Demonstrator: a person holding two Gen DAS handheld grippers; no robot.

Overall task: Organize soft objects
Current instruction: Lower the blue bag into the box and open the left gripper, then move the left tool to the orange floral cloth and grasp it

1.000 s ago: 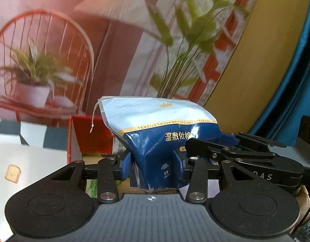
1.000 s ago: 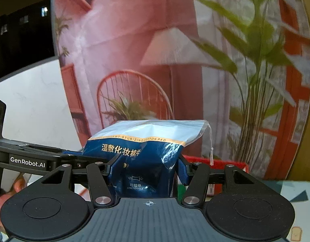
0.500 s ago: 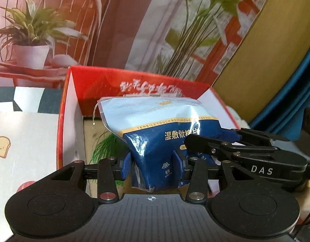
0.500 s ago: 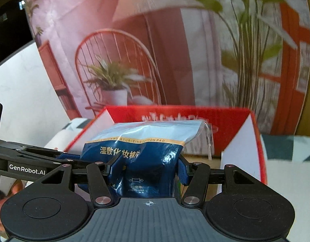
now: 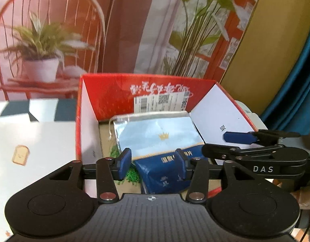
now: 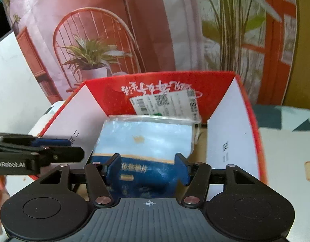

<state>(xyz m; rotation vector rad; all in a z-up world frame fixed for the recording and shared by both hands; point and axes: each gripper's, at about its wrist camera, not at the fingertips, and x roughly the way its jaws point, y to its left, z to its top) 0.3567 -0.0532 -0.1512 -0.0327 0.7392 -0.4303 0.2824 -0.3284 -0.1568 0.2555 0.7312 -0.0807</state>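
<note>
So both grippers are letting go of the pouch [image 5: 155, 139] right now, and it's lying inside the box [image 5: 88, 121], leaning back toward the far red wall just under the label [image 5: 161, 100]. Left gripper [image 5: 152, 165]: jaws are opening, the left pad is already clear of the pouch with green grass stuff [image 5: 132, 176] showing in the gap, while the right pad is looking like it's brushing the dark blue end. Right gripper [image 6: 147, 168]: jaws are opening too, the pouch sits between the pads, and the view's blurry enough that I can't say for sure the pads are fully off it.

What I'm worrying about from here:

- If either pad is dragging on that slick film when the hands pull back, the pouch is getting tugged toward the box's near edge, maybe half out of it.
- The near end looks like it's riding higher than the far end, so once support goes it's probably flopping down onto the grass. Harmless, but it might land crooked against the left wall.
- The drawstring [image 5: 110, 130] is dangling at the pouch's far-left corner, close to the left wall. Unlikely snag, though worth watching.
- The two grippers are sitting just beside each other over the box's near side, so lifting out carelessly is risking a knock between them or against the white side flaps.
</note>
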